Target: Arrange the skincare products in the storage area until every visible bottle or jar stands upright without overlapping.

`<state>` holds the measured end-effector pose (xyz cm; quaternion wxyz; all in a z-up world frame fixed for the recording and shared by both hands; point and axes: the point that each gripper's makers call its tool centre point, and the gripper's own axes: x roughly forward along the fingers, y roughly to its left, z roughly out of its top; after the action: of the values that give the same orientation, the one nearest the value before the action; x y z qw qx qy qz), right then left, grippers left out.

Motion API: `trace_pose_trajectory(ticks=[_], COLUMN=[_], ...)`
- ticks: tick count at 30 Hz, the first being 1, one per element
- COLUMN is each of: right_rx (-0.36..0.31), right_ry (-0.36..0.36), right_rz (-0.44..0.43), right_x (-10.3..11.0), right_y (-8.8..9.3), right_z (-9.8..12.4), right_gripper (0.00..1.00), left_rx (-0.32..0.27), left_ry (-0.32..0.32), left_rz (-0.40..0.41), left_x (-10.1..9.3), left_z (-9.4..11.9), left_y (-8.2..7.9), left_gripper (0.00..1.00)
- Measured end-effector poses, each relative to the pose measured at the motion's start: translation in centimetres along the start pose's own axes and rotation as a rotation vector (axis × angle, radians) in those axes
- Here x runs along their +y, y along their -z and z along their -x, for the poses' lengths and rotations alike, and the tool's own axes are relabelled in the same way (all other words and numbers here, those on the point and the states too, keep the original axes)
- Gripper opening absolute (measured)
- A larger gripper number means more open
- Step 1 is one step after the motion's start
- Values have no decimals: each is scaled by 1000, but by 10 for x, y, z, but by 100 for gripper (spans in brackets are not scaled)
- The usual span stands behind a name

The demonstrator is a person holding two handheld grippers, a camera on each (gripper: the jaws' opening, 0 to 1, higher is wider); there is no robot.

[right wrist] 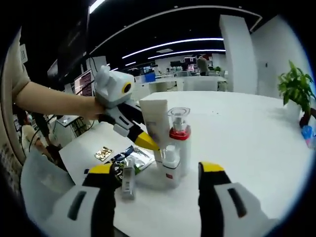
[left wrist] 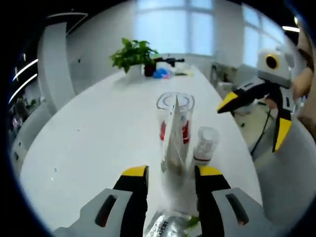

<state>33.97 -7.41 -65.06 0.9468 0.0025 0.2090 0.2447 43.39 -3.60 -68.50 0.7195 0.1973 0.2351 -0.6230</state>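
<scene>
A white tube stands edge-on between the jaws of my left gripper, its lower end down between them. Whether they press it, I cannot tell. Just behind it stands a clear pump bottle with a red band, and to its right a small white bottle with a clear cap. The right gripper view has the tube, pump bottle and small bottle upright and close together. The left gripper straddles the tube. My right gripper hangs open in front of them, holding nothing.
A small silver tube stands left of the group, beside foil sachets lying flat. The long white table runs back to a potted plant and small items. The other gripper hovers at the table's right edge, held by a person's hand.
</scene>
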Motion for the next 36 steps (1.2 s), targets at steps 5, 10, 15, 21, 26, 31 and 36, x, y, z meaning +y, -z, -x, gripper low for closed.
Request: trace_pose_trajectory(ticks=[5,10,15,21,26,31,36], right_rx=[-7,-13,-8,-9,-10,-9,-6], right_ry=[-8,-21,-29,-38,-43,-49,-53], right_rz=[1,7,16,20,26,28,32], right_x=[2,6,9,17,21,24,28], right_y=[-2,-4,-3,-4,-4,-3,-1], right_z=[2,5,9,16,21,24,28], right_gripper=[68,67,66,66,67,67,67], left_rx=[-6,-5,-14,-26,-62,-92,-123], left_ry=[-32,-60,-98,-161,-203,-244,-291], left_rz=[56,102,162,209,260,300,342], left_x=[-8,-19,-33,-39,-42,-49,-52], left_z=[11,23,37,54,70,84,99], left_y=[2,12,24,35,35,35,37], left_gripper=[49,51,54,62,62,68,75])
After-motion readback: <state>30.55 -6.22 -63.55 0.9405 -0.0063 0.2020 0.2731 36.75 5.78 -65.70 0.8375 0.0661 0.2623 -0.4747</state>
